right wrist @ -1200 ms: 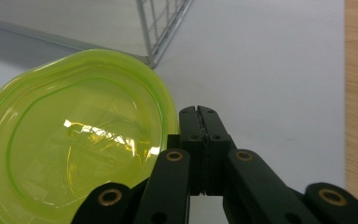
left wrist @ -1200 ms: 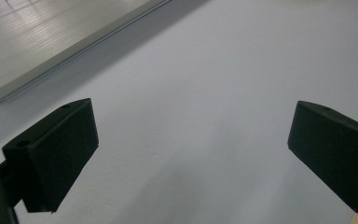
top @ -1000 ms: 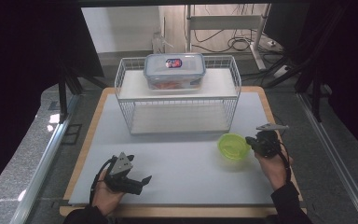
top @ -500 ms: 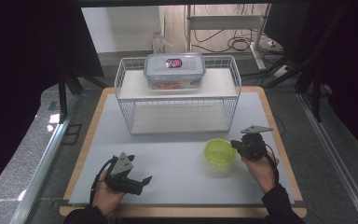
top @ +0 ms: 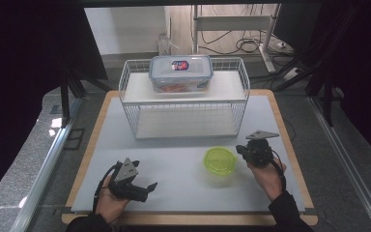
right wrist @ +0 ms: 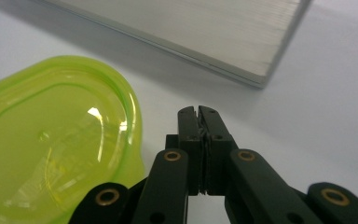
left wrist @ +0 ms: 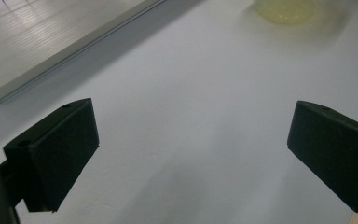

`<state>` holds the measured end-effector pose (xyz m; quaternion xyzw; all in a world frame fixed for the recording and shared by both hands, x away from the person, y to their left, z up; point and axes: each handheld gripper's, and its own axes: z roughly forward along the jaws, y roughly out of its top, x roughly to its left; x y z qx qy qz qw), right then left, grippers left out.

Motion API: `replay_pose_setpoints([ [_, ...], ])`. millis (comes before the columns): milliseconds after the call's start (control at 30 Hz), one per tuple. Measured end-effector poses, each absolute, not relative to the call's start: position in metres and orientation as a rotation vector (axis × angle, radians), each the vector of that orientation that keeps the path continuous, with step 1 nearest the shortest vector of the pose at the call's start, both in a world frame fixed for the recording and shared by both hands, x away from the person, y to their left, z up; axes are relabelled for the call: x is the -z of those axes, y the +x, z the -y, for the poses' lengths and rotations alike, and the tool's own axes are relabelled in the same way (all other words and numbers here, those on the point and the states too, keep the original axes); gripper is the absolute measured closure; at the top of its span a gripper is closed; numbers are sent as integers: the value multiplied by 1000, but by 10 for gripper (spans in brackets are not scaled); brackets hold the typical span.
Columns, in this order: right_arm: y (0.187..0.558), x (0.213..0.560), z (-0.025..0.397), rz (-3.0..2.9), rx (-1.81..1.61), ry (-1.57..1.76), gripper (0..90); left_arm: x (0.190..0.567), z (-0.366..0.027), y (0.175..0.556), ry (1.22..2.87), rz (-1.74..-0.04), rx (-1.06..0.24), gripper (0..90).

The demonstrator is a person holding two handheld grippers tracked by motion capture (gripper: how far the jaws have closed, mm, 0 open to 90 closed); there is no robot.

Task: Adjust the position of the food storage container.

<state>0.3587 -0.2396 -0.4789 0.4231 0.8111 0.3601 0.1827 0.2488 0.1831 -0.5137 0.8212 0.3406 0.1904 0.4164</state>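
The right gripper (top: 244, 150) stands with its jaws pressed together on nothing, the tips just beside the rim of the round translucent lime-green plastic lid (top: 219, 161), which lies flat on the white table mat (top: 174, 150) to the side of the fingers (right wrist: 189, 122). Risk noted: closed tips sliding along the mat could shove the thin, light lid rather than lift it, and a nudge at the rim may skate it toward the person's near edge. A low flat rim offers little purchase; a pinch from above is likely to slip.

The left gripper (top: 142, 188) rests low with jaws spread wide, holding nothing, well apart from the lid.

Ahead of both sets of fingers stands the white wire shelf rack (top: 183, 104), bearing a clear lidded plastic food box (top: 180, 72). Its lower front edge limits forward travel. Open mat lies between the two grippers; the wooden table border (top: 290, 145) runs close outside the right hand
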Motion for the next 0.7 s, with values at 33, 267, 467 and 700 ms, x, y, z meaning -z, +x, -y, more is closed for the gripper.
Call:
replay_pose_setpoints([
  [33, 356, 479, 242, -2288, -1011, 1191, 888, 514, -183, 249, 2061, -855, -479, 18],
  [267, 331, 490, 247, -2382, -993, 1225, 890, 513, -182, 248, 2066, -853, -487, 18],
  [467, 317, 497, 239, -2452, -1010, 1231, 889, 514, -182, 249, 2070, -852, -487, 18],
  [700, 328, 501, 235, -2451, -1059, 1285, 883, 514, -181, 249, 2077, -851, -487, 18],
])
